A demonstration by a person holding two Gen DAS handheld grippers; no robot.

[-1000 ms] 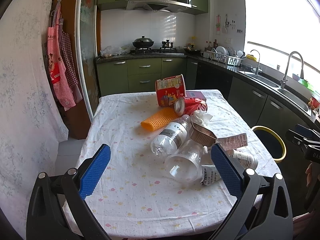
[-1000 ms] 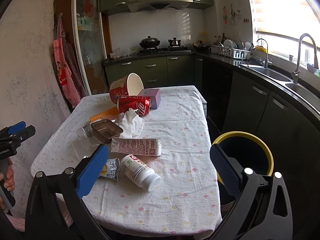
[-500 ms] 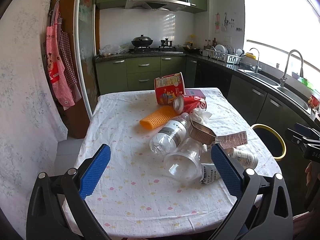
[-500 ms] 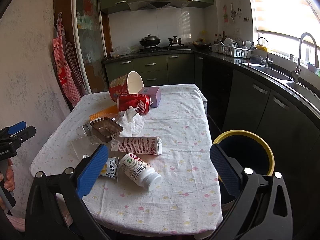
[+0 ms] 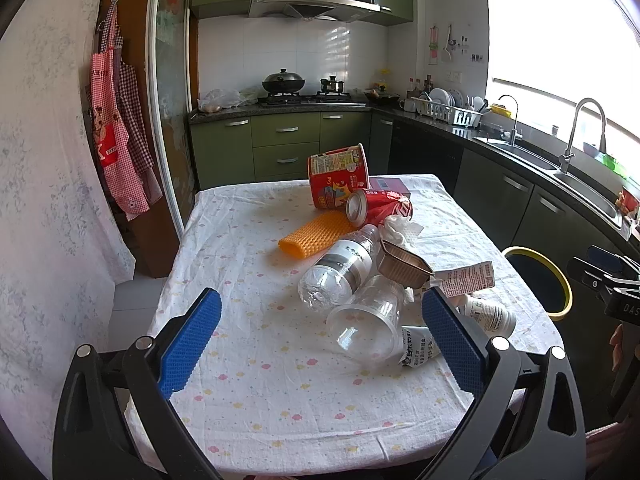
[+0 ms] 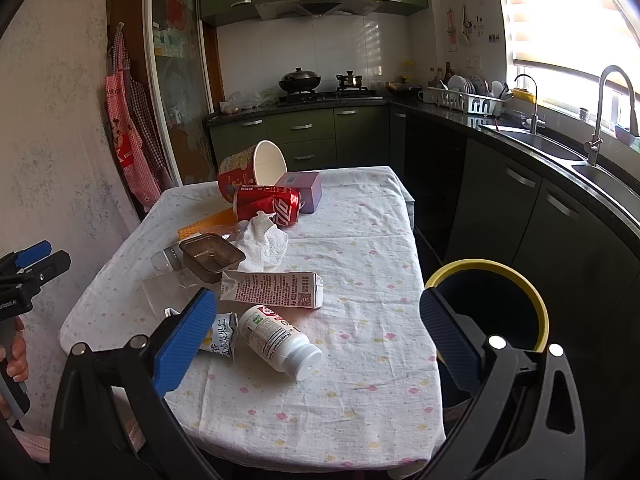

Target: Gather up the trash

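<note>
Yellow-rimmed and dark inside, the trash bin (image 6: 486,300) stands on the floor just beside the table's right edge; nothing can be made out in it. The table (image 5: 248,240) wears a white cloth with small pastel dots, and all the trash lies on it in one loose cluster. The containers among it look empty: one red noodle cup (image 6: 250,170) tipped on its side with its white mouth facing right, one clear plastic cup (image 5: 366,326) on its side with its mouth toward the near edge, one brown foil tray (image 6: 212,256) sitting upright atop the pile, and one clear water bottle (image 5: 340,270) lying with its neck pointing away toward the stove. Also there: one red soda can (image 6: 266,206) lying crosswise, one purple box (image 6: 304,190) touching it, one orange mesh sleeve (image 5: 314,232), one crumpled tissue (image 6: 264,242), one flattened carton (image 6: 272,290) with its long axis across the table, one small crumpled pouch (image 6: 222,338), and one white pill bottle (image 6: 280,342) on its side, cap pointing to the near right corner. Both tools hover off the near edge, clear of everything: the left gripper (image 5: 320,342) has its blue pads spread wide, and the right gripper (image 6: 318,340) is likewise spread wide, holding nothing.
</note>
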